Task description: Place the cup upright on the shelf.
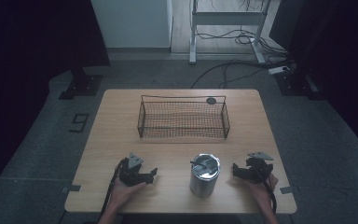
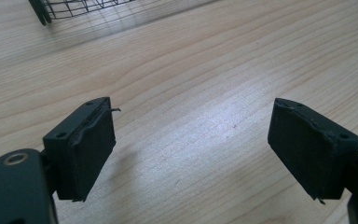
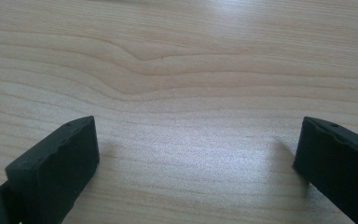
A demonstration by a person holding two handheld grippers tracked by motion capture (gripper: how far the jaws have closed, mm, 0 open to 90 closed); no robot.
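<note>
The steel canister (image 1: 205,175) sits upright on the tabletop (image 1: 121,126), just in front of the wire basket (image 1: 183,119). Left hand-held gripper (image 1: 150,175) and right hand-held gripper (image 1: 237,169) flank it, both spread wide, holding nothing. I'd squeeze it mid-body and lift straight up.

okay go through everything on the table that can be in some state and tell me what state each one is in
Metal canister: upright on the table, lid on, held by neither gripper.
Wire basket: upright at the far side, nothing visible inside.
Left gripper: open, jaws wide apart over bare wood, holding nothing.
Right gripper: open, jaws wide apart over bare wood, holding nothing.
</note>
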